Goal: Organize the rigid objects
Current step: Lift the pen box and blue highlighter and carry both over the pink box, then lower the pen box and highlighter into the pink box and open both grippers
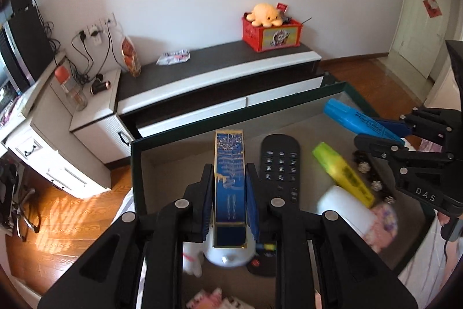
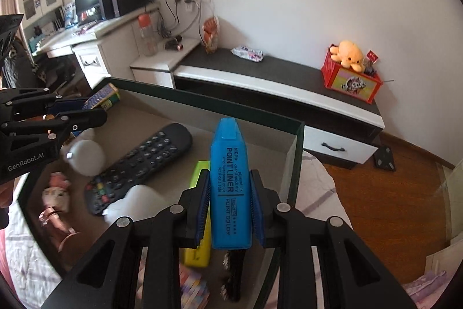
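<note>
My left gripper (image 1: 229, 168) is shut on a narrow blue-and-gold box (image 1: 229, 152), held upright above an open storage box with a dark green rim (image 1: 231, 112). My right gripper (image 2: 230, 174) is shut on a blue highlighter (image 2: 227, 152) over the right part of the same storage box (image 2: 202, 106). Inside lie a black remote (image 1: 279, 161), a yellow highlighter (image 1: 344, 175) and a white rounded object (image 1: 344, 204). In the left wrist view, the right gripper (image 1: 373, 129) and its blue highlighter (image 1: 347, 118) appear at the right. In the right wrist view, the left gripper (image 2: 89, 106) appears at the left.
The storage box rests on patterned bedding (image 2: 318, 181), with small pink and white items in its near end. Beyond it stands a low dark-topped cabinet (image 1: 202, 68) bearing a red crate with a plush octopus (image 1: 270, 34). Wooden floor (image 1: 72, 216) lies between.
</note>
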`<state>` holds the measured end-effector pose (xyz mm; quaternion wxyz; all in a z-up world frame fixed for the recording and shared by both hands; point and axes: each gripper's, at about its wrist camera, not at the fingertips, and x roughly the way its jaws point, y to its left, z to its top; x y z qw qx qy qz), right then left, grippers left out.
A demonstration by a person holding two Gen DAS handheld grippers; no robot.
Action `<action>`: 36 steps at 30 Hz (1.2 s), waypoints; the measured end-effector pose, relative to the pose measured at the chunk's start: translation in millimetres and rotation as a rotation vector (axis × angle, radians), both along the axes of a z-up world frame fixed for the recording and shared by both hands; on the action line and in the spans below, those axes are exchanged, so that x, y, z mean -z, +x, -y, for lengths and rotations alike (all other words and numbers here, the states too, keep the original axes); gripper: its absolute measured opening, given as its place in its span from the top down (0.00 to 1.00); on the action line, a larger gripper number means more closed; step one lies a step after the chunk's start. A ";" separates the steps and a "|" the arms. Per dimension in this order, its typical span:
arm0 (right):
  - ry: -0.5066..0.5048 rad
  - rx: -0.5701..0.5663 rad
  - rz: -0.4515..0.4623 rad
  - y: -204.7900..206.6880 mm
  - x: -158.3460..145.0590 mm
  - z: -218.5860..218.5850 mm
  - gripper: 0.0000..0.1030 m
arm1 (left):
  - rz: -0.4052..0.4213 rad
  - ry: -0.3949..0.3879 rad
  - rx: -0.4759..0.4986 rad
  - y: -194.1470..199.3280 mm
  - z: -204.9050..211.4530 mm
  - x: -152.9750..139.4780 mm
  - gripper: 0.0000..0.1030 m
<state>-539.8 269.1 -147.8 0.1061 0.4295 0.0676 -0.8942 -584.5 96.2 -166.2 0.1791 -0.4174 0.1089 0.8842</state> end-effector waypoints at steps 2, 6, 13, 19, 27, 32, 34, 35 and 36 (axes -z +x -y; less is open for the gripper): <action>0.011 -0.003 0.014 -4.8 2.5 -1.1 0.74 | 0.006 -0.010 -0.001 -5.1 -0.7 7.0 0.80; 0.043 0.005 0.037 -8.6 7.2 -0.8 0.74 | 0.032 -0.013 -0.006 -10.8 -1.0 18.1 0.80; 0.032 0.021 0.080 -15.5 13.3 -6.1 0.74 | 0.075 0.020 -0.018 -17.7 3.5 21.5 0.80; 0.062 0.023 0.090 -16.7 15.5 -2.9 0.74 | 0.060 0.006 -0.031 -16.0 3.0 20.2 0.79; 0.075 0.007 0.105 -18.7 17.8 -0.1 0.74 | 0.036 -0.040 -0.035 -14.7 -3.3 17.9 0.63; 0.082 0.005 0.106 -18.4 18.0 0.5 0.74 | 0.007 -0.058 -0.035 -10.7 -4.6 14.3 0.50; 0.075 0.007 0.102 -18.1 17.4 -0.5 0.74 | 0.007 -0.065 -0.036 -10.8 -4.1 14.2 0.48; 0.073 0.008 0.101 -17.7 17.0 -0.9 0.74 | 0.005 -0.068 -0.039 -10.5 -3.8 14.2 0.47; 0.075 0.011 0.097 -17.0 16.6 -1.0 0.74 | 0.002 -0.069 -0.039 -10.0 -3.9 13.7 0.47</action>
